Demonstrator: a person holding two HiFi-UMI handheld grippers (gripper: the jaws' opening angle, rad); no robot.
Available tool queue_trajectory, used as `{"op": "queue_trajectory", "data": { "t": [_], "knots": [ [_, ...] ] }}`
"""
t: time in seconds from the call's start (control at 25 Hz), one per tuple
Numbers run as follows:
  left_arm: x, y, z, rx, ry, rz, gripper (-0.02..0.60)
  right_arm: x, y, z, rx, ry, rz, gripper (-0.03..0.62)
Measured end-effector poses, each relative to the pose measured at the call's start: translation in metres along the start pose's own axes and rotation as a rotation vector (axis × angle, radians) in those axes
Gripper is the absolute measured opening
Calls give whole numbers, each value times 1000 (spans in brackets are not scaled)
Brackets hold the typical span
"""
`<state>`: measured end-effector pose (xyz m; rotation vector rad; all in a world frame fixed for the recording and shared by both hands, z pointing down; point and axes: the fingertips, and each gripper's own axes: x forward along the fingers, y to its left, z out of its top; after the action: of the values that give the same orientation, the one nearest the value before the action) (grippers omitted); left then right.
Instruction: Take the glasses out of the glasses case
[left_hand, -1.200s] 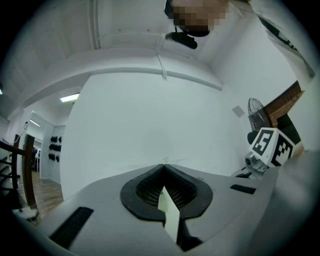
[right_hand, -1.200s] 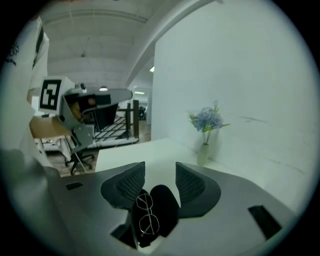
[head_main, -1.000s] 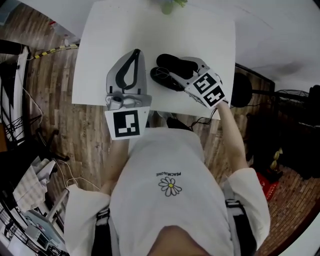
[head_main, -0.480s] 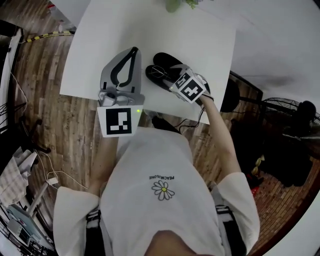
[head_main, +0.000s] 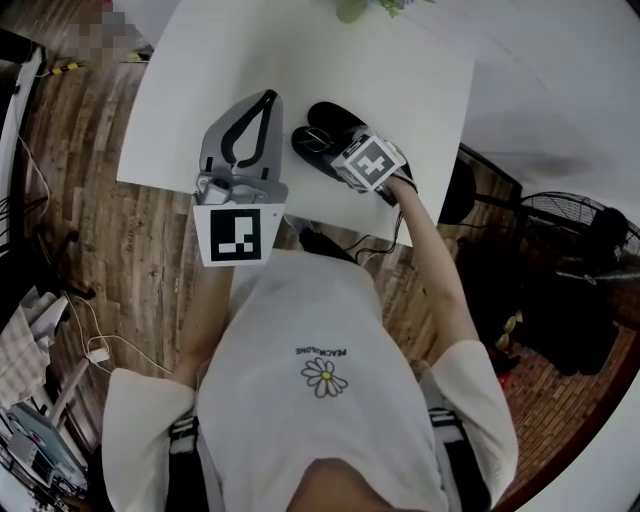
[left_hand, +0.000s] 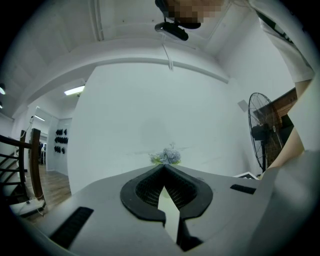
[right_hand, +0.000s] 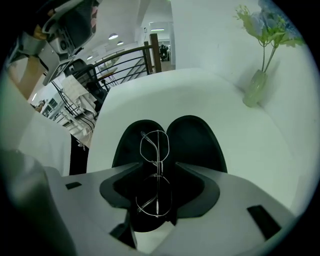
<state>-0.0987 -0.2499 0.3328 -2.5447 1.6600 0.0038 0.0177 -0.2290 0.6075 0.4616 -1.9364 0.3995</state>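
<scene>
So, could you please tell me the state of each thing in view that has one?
glasses case: open, lying on the table.
glasses: folded, lying inside the case.
right gripper: open, its jaws have just been opening; glasses between them, not gripped.
left gripper: shut, empty.
vase: upright, holding flowers.

On your table (head_main: 400, 60): glasses case (right_hand: 195, 140), open, toward your near edge; glasses (right_hand: 155, 150) in it. Vase (right_hand: 254, 89) behind, at far edge. Your left gripper (head_main: 268, 100) left of case; right gripper (right_hand: 156, 165) above it.
</scene>
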Motion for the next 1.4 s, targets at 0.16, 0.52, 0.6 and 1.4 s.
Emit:
{"op": "queue_trajectory", "data": {
  "t": [0.16,0.52,0.6,1.4],
  "knots": [
    [3,-2,-4,54,15,-24,17,1,-1,1,21,14,-7,175],
    [5,-9,-6,102,29,-58,17,-7,-3,5,51,-35,-34,101],
    [5,-9,-5,89,24,-53,17,-9,0,6,34,-34,-36,98],
    [5,-10,11,111,-24,-64,17,-65,-33,29,90,-196,-214,94]
  ]
}}
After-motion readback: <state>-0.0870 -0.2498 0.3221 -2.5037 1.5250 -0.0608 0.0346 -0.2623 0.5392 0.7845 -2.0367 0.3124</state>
